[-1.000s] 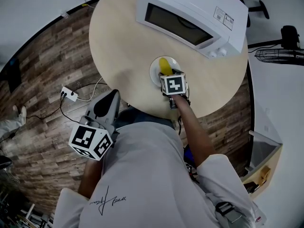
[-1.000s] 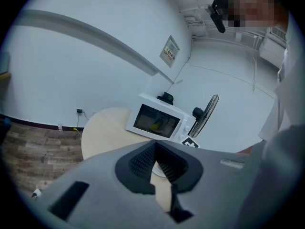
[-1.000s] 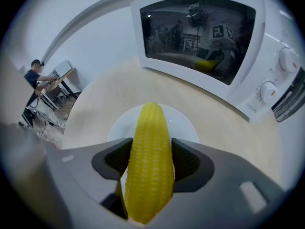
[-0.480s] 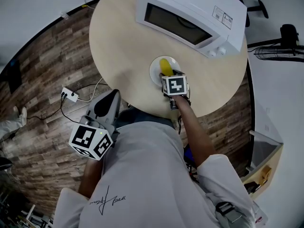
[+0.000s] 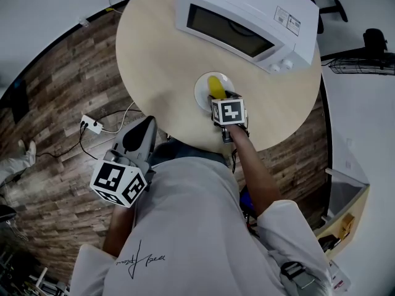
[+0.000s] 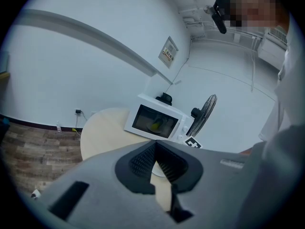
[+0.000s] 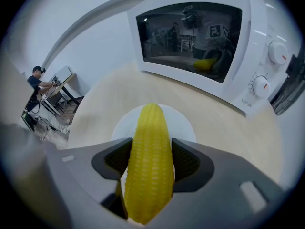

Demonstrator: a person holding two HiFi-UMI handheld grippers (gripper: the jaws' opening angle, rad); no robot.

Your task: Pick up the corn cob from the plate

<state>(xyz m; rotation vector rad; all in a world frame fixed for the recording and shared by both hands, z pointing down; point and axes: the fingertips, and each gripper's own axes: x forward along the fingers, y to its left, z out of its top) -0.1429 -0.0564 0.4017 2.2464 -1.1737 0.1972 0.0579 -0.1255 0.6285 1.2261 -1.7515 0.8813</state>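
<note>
Gripping the corn cob: the right gripper has its fingers closed on both sides of the yellow cob, which runs lengthwise between them, tip pointing away over the white plate. Cannot tell whether the cob touches the plate or is clear of it. The plate sits on the round wooden bench, just in front of the white microwave, whose door is shut.

Left gripper: fingers closed together, nothing between them, held low off the bench edge beside the person's body.

Writing: small print beside the microwave's lower knob and the stickers on its top are too small to read. The script on the back of the shirt and the wall sign are also illegible.
</note>
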